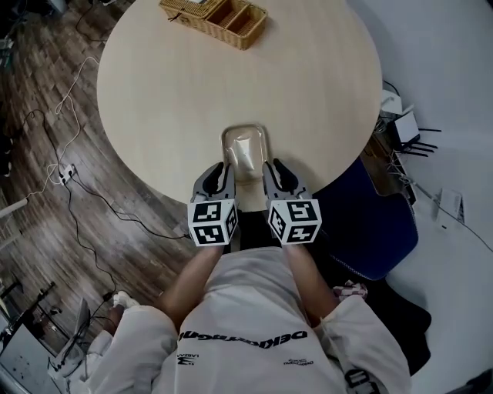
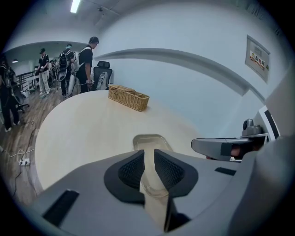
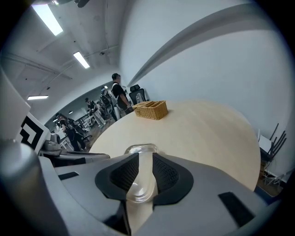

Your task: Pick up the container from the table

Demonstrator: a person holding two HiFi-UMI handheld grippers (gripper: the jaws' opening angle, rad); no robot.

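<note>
A clear plastic container lies at the near edge of the round pale table, straight in front of me. My left gripper is at its near left side and my right gripper at its near right side. In the left gripper view the jaws stand almost together, with the container's clear rim in the narrow gap. The right gripper view shows the same: the jaws are closed on the container's rounded near edge.
A wicker basket with compartments stands at the table's far side. A blue chair is at my right, close to the table. Cables and a power strip lie on the wooden floor at left. Several people stand far behind.
</note>
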